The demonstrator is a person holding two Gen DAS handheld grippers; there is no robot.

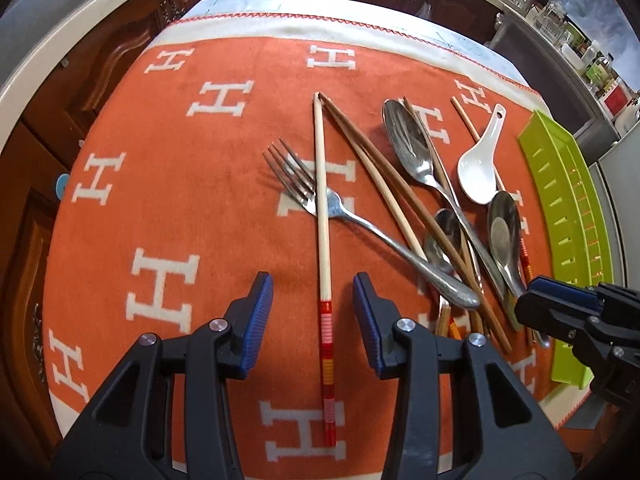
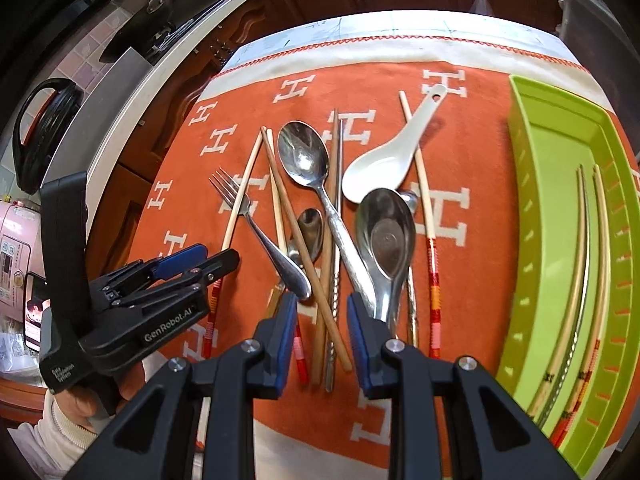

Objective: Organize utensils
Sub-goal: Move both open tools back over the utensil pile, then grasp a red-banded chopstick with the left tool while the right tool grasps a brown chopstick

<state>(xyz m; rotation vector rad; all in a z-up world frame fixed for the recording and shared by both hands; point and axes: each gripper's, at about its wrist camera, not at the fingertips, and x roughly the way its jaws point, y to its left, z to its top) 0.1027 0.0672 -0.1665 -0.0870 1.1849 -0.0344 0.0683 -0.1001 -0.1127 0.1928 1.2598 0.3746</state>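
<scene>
Left hand-held gripper (image 1: 313, 294) spread open just above the orange blanket with white H letters (image 1: 168, 184) covering the desk, blue pads either side of a pale wooden chopstick with a red-and-orange banded end (image 1: 323, 216), touching nothing. Ahead of it, chopstick lying across the neck of a silver metal fork (image 1: 344, 216); beyond and to the right, a loose heap of brown wooden chopsticks (image 1: 384, 184), a large steel spoon (image 1: 408, 148), a white ceramic soup spoon (image 1: 480, 168) and a deep steel ladle-shaped spoon (image 1: 505, 236). Right hand-held gripper (image 2: 320, 316) also parted, low over the near ends of that heap, its right pad touching or just beside the handle of the deep steel spoon (image 2: 386, 236), nothing clamped. To the right of it, a lime-green slotted plastic tray (image 2: 532, 216) resting on the blanket, holding a pair of pale chopsticks with patterned ends (image 2: 576, 280) lengthwise.
</scene>
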